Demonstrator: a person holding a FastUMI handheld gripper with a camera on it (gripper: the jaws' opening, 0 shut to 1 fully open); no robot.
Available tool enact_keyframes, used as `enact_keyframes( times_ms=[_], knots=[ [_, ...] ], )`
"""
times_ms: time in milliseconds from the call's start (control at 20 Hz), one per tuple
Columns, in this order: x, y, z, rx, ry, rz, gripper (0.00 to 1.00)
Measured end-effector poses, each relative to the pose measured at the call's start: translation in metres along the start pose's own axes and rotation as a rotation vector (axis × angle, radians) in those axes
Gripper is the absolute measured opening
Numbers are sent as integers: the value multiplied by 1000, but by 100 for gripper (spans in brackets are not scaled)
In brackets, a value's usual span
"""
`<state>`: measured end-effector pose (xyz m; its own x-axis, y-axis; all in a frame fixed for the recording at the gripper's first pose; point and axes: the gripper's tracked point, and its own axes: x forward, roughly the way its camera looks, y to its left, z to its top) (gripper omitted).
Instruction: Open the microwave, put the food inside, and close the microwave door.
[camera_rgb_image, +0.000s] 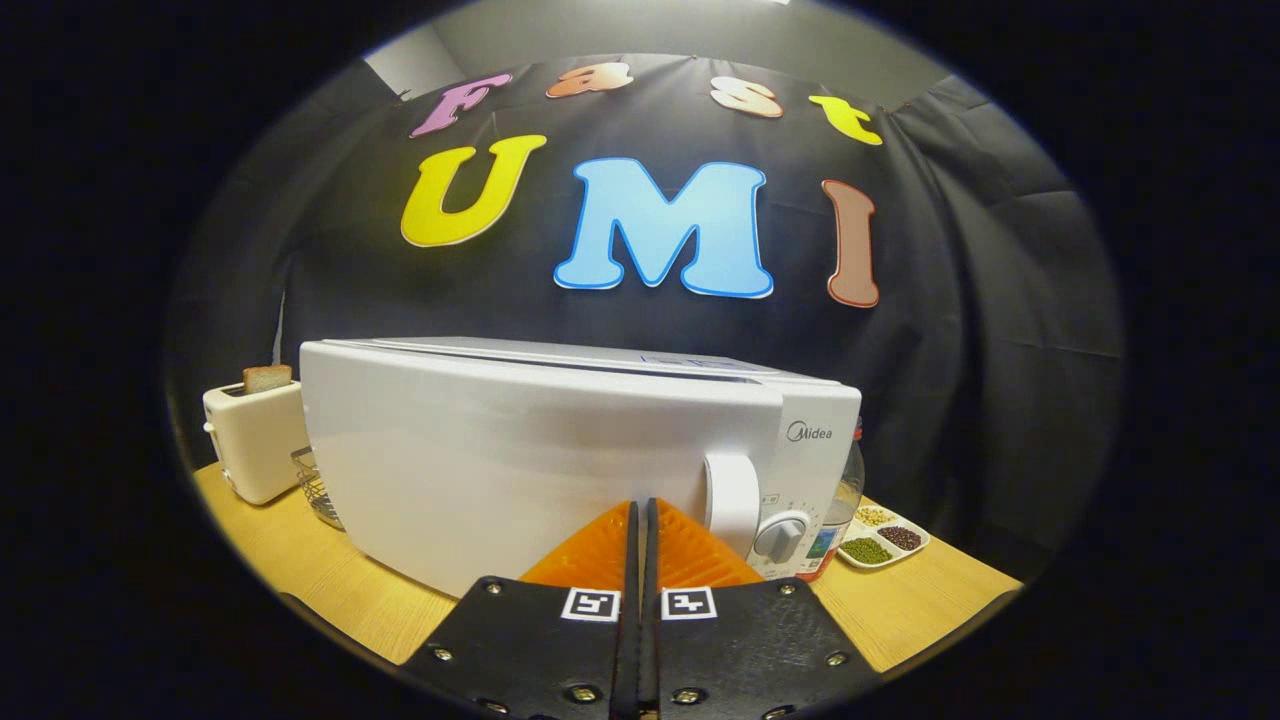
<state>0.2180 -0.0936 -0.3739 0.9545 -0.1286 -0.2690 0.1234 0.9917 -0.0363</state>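
Stood at the first step: big white box-shaped microwave (520, 450) on the wooden counter (300, 560), door shut. Tongs (638, 515) pinched together, holding nothing, tips right before the door. Needed next: reach the white curved handle (732, 500) just beside, then pull.

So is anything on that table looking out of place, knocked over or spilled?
Nothing stands out. The microwave is upright with its door shut, the toaster holds bread, and the bean tray is tidy. The tongs are closed on nothing, just before the door.
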Motion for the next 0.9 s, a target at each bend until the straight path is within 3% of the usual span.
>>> enact_keyframes(
  times_ms=[250,300,500,900],
  knots=[
    [14,-2,2,-56,-29,-60,1],
    [19,-5,-8,-30,35,-60,1],
    [11,0,-1,-15,26,-58,1],
    [-85,7,104,14,-54,27,1]
  ],
)
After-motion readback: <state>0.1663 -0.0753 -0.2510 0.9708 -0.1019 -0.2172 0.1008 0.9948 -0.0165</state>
